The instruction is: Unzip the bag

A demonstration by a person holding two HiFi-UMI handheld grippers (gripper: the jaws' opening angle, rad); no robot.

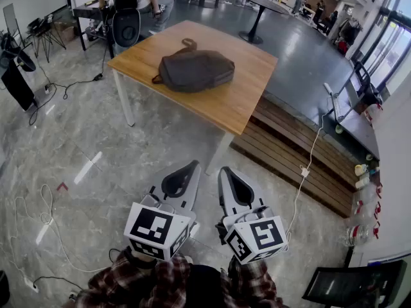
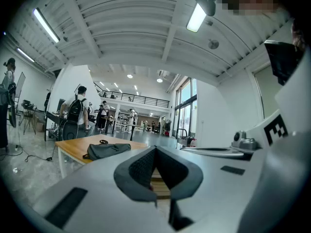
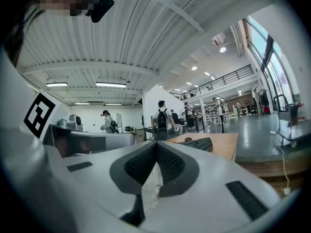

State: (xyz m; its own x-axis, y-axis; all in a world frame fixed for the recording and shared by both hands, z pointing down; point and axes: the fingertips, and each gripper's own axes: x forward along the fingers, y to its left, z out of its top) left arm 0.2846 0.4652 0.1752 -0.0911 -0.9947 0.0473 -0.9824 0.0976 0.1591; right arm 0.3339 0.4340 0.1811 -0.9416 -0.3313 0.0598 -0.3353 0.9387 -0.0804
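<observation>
state: dark grey soft fabric bag [image 1: 196,70] lies flat on light wooden worktop [image 1: 247,104], well apart from both grippers | left gripper [image 1: 192,167] fingers pressed together, empty; right gripper [image 1: 225,172] likewise | handling: probably light, floppy; pin fabric by zip end, pinch the puller

The zip on the bag [image 1: 196,70] is too small to see; plaid sleeves [image 1: 128,284] run off the bottom edge.
</observation>
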